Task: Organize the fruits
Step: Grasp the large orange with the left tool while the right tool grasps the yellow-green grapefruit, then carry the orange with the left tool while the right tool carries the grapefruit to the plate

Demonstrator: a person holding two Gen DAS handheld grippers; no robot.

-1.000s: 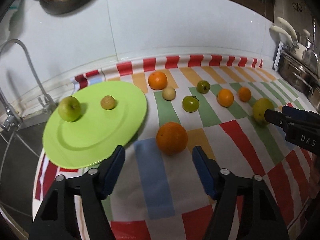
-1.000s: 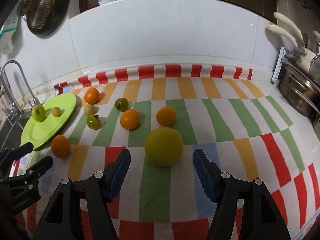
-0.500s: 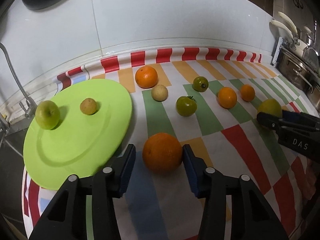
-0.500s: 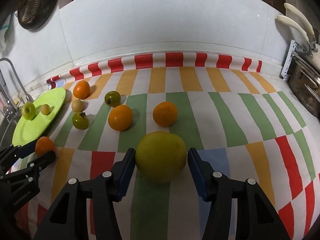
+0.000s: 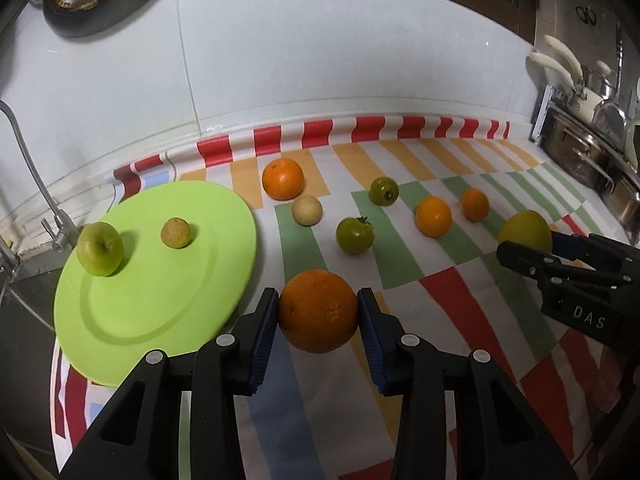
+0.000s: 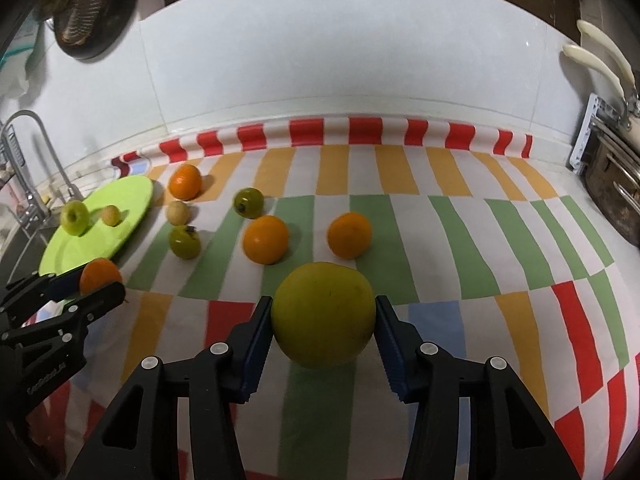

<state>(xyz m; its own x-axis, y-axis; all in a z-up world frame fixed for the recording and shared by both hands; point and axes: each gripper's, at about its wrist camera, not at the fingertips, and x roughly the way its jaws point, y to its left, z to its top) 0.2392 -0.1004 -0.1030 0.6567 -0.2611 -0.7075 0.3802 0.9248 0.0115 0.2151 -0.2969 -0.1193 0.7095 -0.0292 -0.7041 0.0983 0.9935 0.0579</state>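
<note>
Orange fruit (image 5: pixel 318 311) between left gripper (image 5: pixel 318 326) pads — seemingly touching both.

Ten fruits (image 5: pixel 318 311) (four oranges (image 5: pixel 283 179)), one plate (image 5: pixel 132 320)

The cloth (image 6: pixel 460 240) is white with checked blocks of red, orange, green and pale blue. The plate (image 5: pixel 160 300) is lime green, bearing a green apple (image 5: pixel 99 249) and a speckled tan fruit (image 5: pixel 175 233). The gripped orange (image 5: pixel 318 311) is deep orange; the large citrus (image 6: pixel 324 314) is yellow-green. Both grippers are black with blue pads (image 6: pixel 256 348).
</note>
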